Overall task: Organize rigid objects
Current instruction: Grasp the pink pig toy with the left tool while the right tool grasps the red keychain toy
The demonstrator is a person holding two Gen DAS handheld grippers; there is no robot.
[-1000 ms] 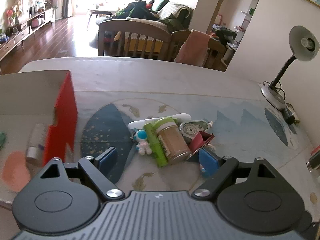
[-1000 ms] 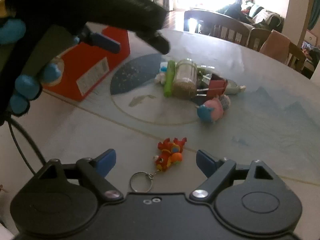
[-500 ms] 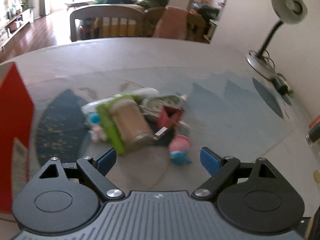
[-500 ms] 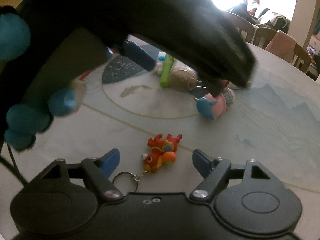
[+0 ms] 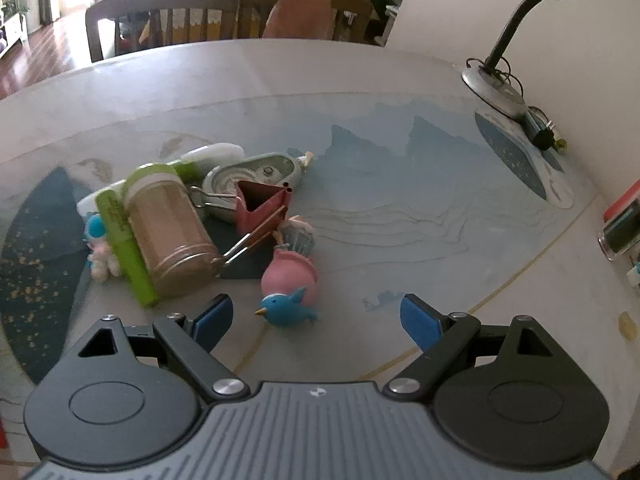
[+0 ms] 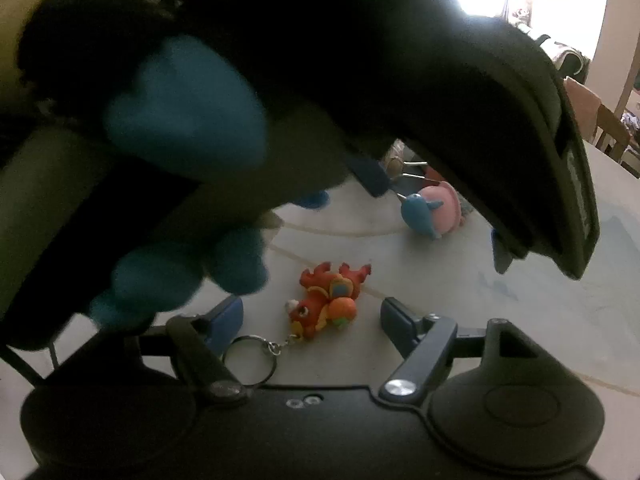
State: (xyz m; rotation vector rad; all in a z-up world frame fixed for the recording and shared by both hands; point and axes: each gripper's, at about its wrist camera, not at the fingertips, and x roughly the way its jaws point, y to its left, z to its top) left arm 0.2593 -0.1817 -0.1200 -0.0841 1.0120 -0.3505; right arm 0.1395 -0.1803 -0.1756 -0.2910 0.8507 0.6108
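A pink and blue bird toy (image 5: pixel 289 286) lies on the table just ahead of my open left gripper (image 5: pixel 316 318), between its fingers' line. Behind it lies a pile: a spice jar (image 5: pixel 168 232), a green marker (image 5: pixel 126 248), a red binder clip (image 5: pixel 262 204), a grey tape dispenser (image 5: pixel 256 172) and a small astronaut figure (image 5: pixel 98 244). My right gripper (image 6: pixel 312 318) is open around an orange fish keychain (image 6: pixel 326 300) with its ring (image 6: pixel 250 360). The bird toy also shows in the right wrist view (image 6: pixel 430 210). The left gripper body (image 6: pixel 360 80) fills the upper right wrist view.
A desk lamp (image 5: pixel 500 60) with its cord stands at the table's far right. A dark container (image 5: pixel 622 228) sits at the right edge. Wooden chairs (image 5: pixel 168 12) stand behind the table.
My left gripper has swung right and come forward, away from the red box, so the bird toy now lies just before its fingers. It now covers much of the right wrist view.
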